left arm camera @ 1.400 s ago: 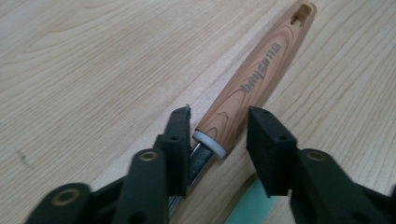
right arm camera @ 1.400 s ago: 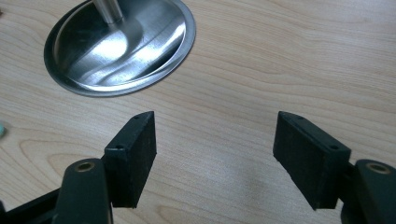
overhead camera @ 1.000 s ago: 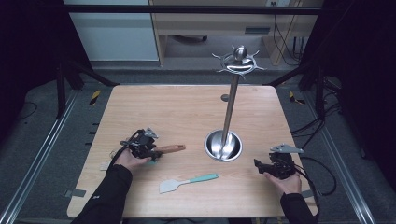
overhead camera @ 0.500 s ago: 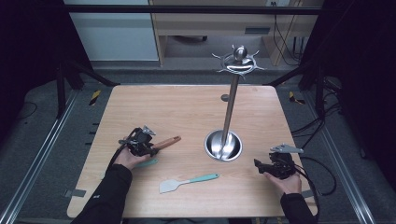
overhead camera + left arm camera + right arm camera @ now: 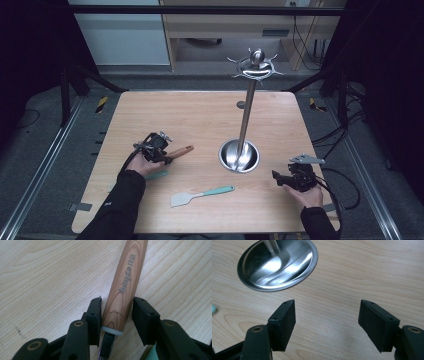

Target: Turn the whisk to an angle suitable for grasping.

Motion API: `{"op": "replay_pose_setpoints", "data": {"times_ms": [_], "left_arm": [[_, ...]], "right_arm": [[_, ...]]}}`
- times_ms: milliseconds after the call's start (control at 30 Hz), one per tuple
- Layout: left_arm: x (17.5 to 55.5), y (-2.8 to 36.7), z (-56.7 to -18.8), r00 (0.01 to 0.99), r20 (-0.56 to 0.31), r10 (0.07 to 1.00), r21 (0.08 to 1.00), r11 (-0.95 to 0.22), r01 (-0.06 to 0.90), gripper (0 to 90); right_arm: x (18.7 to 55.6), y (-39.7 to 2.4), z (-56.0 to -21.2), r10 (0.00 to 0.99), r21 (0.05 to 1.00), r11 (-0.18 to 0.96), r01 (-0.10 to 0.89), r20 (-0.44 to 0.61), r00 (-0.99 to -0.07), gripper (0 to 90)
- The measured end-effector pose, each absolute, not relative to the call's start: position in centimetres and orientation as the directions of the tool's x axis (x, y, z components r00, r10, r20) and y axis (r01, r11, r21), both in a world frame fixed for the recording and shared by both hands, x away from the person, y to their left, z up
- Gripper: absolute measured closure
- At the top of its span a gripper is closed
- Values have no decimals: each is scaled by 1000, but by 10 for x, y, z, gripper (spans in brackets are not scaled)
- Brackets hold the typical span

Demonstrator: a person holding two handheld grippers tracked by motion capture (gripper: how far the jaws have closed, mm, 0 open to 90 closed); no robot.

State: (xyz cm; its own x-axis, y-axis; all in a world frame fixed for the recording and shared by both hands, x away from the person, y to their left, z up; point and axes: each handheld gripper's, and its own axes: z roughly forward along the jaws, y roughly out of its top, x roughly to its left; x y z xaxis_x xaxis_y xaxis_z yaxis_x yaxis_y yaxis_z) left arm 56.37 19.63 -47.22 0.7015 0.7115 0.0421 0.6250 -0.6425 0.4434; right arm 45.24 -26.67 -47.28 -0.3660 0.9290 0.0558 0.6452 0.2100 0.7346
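— What do your left jaws have between them?

— My left gripper (image 5: 117, 315) straddles a wooden handle (image 5: 125, 287) lying on the pale wood surface (image 5: 45, 277). My jaws have just been closing around it. In the left gripper view one pad sits right against the handle's lower end, by its white collar; the other stands just beside it with a thin gap. So: narrowed, not clamped. The grey lettering printed along the handle reads only this close.

— And from above?

— The high view places my left gripper (image 5: 159, 147) at the near left of the surface (image 5: 200, 115), the wooden handle (image 5: 181, 151) poking out toward the middle. Partly under my left hand (image 5: 142, 164) lies something mint green; I cannot tell what it is.

— Your right jaws?

— Wide apart, gripping nothing. In the right gripper view my right gripper (image 5: 327, 320) has bare wood between its pads, and the steel dish base (image 5: 278, 263) of the stand lies just ahead.

— What does the overhead add there?

— My right gripper (image 5: 295, 176) rests at the near right, well apart from the handle. The stand (image 5: 246, 120) rises from its dish at mid-surface to a spiked hanger top. A spatula (image 5: 200, 195) with a teal handle and grey blade lies flat near the front edge, between my two hands.
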Motion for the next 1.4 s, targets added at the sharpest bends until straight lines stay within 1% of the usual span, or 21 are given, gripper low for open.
{"op": "replay_pose_setpoints", "data": {"times_ms": [167, 200, 233, 367, 433, 533, 667, 767, 867, 1100, 1167, 1267, 1400], "left_arm": [[564, 196, -471, 678, 51, 734, 430, -628, 648, 612], [564, 196, -471, 668, 61, 741, 428, -624, 653, 638], [564, 196, -471, 656, 68, 752, 428, -616, 662, 638], [563, 200, -471, 648, 54, 760, 422, -606, 675, 673], [563, 201, -471, 652, 50, 756, 423, -608, 673, 670], [564, 200, -469, 656, 44, 753, 432, -606, 667, 625], [566, 200, -465, 659, 61, 750, 422, -618, 663, 621], [568, 202, -463, 657, 54, 752, 426, -612, 666, 600], [569, 203, -464, 662, 29, 748, 411, -613, 675, 611], [571, 201, -469, 662, 24, 749, 375, -620, 689, 616], [572, 201, -468, 656, 15, 755, 372, -613, 697, 634], [571, 200, -468, 657, 28, 753, 362, -621, 695, 670], [572, 198, -467, 650, 25, 759, 350, -616, 706, 677]], "right_arm": [[452, -267, -473, 929, 735, 212, 645, 52, -365, 302], [452, -267, -473, 929, 735, 213, 644, 50, -365, 302], [452, -267, -473, 929, 735, 213, 644, 50, -365, 302], [452, -266, -473, 929, 734, 210, 646, 56, -366, 303], [452, -267, -473, 927, 734, 216, 644, 52, -371, 303], [452, -267, -473, 929, 733, 210, 647, 57, -367, 304], [453, -267, -473, 926, 733, 215, 646, 57, -373, 309], [453, -267, -473, 926, 733, 215, 646, 58, -374, 311], [453, -267, -473, 925, 732, 214, 647, 61, -374, 314], [452, -267, -473, 924, 726, 210, 654, 70, -375, 320], [453, -267, -473, 924, 726, 210, 654, 71, -376, 321], [453, -267, -473, 923, 726, 212, 654, 71, -378, 321], [453, -266, -473, 924, 724, 206, 659, 77, -374, 321]]}}
